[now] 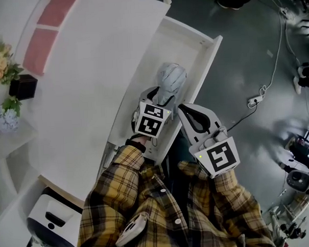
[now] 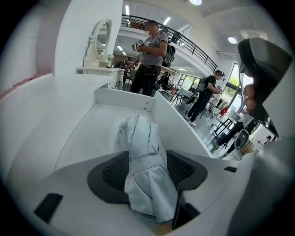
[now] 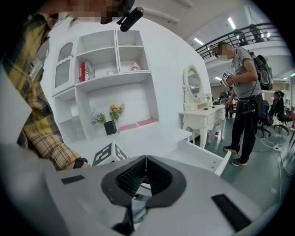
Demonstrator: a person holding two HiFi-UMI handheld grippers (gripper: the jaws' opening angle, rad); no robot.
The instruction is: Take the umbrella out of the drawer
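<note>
A folded pale-grey umbrella (image 1: 171,77) lies in the open white drawer (image 1: 209,55) that is pulled out from the white desk (image 1: 86,82). My left gripper (image 1: 162,98) reaches steeply down into the drawer. In the left gripper view the umbrella (image 2: 140,147) lies between the two dark pads (image 2: 113,173) of the left gripper (image 2: 146,171), which stand apart on either side of it; it rests on the drawer floor (image 2: 92,133). My right gripper (image 1: 183,110) hovers just right of the left one, at the drawer's near end. The right gripper (image 3: 146,162) has its pads together, with nothing held.
Two flower pots (image 1: 19,83) stand at the desk's far left, below a shelf unit (image 3: 110,78). A white stool-like object (image 1: 51,222) sits at bottom left. A power strip with cable (image 1: 255,98) lies on the grey floor. People (image 2: 150,55) stand beyond a white dressing table (image 3: 203,113).
</note>
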